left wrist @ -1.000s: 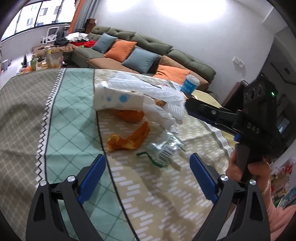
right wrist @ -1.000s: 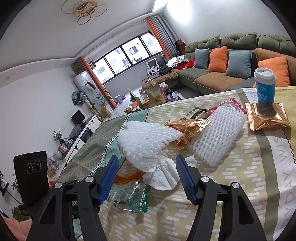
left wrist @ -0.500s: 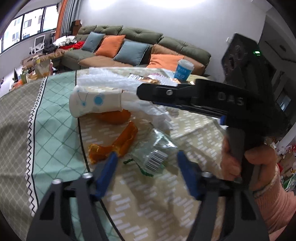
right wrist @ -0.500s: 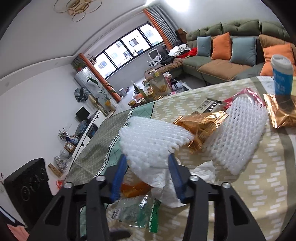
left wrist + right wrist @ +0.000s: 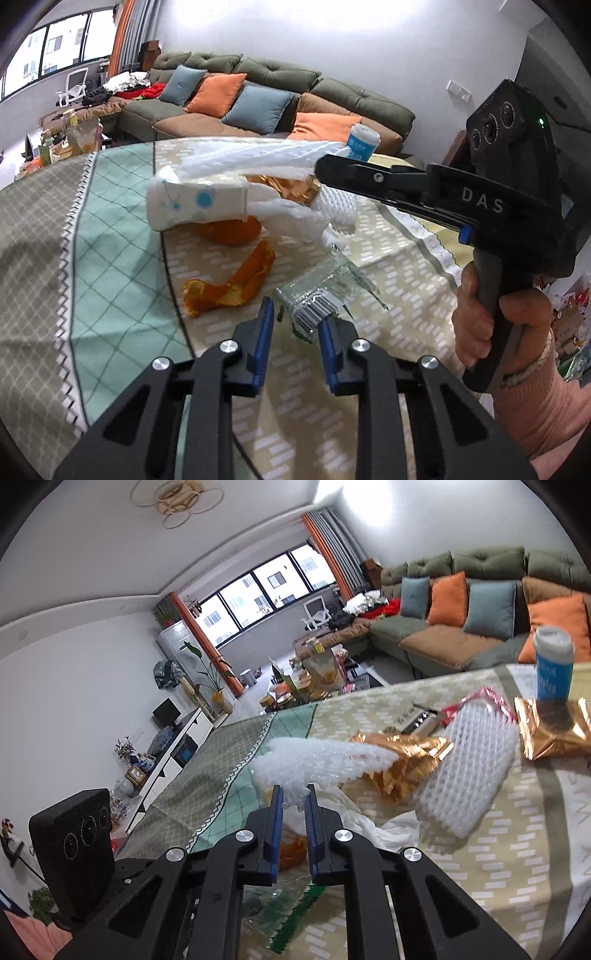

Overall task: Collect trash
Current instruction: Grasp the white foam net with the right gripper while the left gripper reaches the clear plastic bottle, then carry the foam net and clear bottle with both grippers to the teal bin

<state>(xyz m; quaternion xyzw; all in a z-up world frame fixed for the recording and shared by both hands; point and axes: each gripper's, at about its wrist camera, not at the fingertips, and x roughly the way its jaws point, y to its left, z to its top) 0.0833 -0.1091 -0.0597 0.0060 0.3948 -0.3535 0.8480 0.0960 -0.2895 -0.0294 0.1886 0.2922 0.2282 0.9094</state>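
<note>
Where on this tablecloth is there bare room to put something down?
Bare: the teal checked panel left of the orange peel, and the grey band beyond it. Crowded: from the tissue pack across the foam net to the blue cup.

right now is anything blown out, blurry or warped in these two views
Left wrist view: glare whitens the back wall, fisheye bends the table edge, clear wrapper and left gripper sharp. Right wrist view: ceiling light blown out, blue cup slightly soft, foam net at the right gripper sharp.
</note>
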